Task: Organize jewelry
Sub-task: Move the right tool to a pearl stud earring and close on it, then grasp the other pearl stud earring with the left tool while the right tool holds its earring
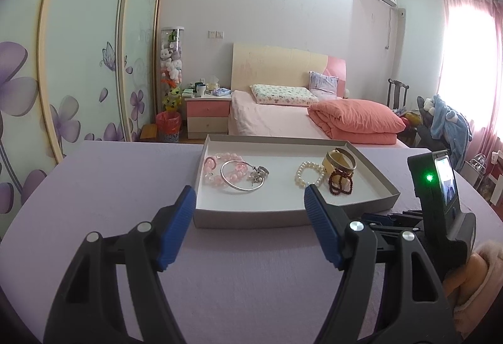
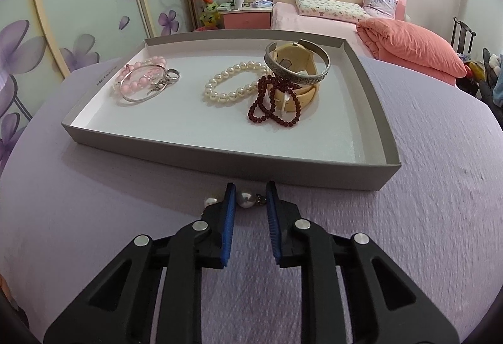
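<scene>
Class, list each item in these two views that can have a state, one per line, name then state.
left tongs: open, empty
right tongs: narrowed around a pearl, not clearly gripping
pearl piece: on the table, outside the box
box: lidless, holding jewelry
pearl bracelet: flat in the box
engraved bangle: tilted on the cream bangle

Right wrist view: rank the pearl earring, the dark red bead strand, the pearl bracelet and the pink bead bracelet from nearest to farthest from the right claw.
1. Pearl earring: on the lilac tablecloth, between the right claw's pads.
2. Dark red bead strand: in the tray, right of centre.
3. Pearl bracelet: mid-tray, just behind and left.
4. Pink bead bracelet: tray's far left.
</scene>
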### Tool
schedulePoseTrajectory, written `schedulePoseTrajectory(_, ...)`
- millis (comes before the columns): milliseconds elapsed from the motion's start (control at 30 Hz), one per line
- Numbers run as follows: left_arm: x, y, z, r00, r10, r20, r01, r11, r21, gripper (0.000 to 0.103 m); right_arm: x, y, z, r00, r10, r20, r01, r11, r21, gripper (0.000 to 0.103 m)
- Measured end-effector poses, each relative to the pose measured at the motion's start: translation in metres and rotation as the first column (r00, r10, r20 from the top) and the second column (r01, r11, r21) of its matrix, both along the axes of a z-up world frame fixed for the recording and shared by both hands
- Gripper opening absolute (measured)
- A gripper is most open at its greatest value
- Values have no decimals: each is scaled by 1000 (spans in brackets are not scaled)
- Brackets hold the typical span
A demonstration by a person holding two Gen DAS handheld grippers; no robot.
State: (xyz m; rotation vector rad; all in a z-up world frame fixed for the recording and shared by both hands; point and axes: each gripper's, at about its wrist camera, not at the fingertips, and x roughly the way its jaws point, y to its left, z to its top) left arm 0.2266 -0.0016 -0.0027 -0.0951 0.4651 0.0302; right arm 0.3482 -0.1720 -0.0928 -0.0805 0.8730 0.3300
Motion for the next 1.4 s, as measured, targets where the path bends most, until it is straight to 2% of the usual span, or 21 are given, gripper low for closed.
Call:
schedulePoseTrajectory(267, 14, -13, -7, 998, -44, -43, 44, 999, 7, 70, -4, -10, 2, 1000, -8, 2, 8, 1000, 3, 17)
schedulePoseTrajectory(500, 36, -45, -27, 982, -125, -142, 125, 992, -5, 70, -11, -29, 1, 1000, -23, 7, 23, 1000, 5, 17)
schedulePoseTrajectory(733, 60, -94, -50, 939, -213, -270, 230, 972, 34, 70, -21, -63, 6, 998, -64, -1, 64, 993, 95, 17)
schedulePoseTrajectory(967, 87, -126, -72, 905, -218, -365, 246, 969, 32, 69, -29, -85, 10, 996, -90, 0, 89, 982, 166, 17)
schedulePoseTrajectory(1267, 111, -134, -86, 891, -175, -418, 194, 981, 3, 42, -27, -95, 12, 995, -95, 3, 92, 972, 215, 17)
schedulePoseTrajectory(1400, 115, -135, -86, 894, -158, -418, 182, 983, 17, 31, -28, -98, 12, 995, -99, 2, 96, 970, 225, 17)
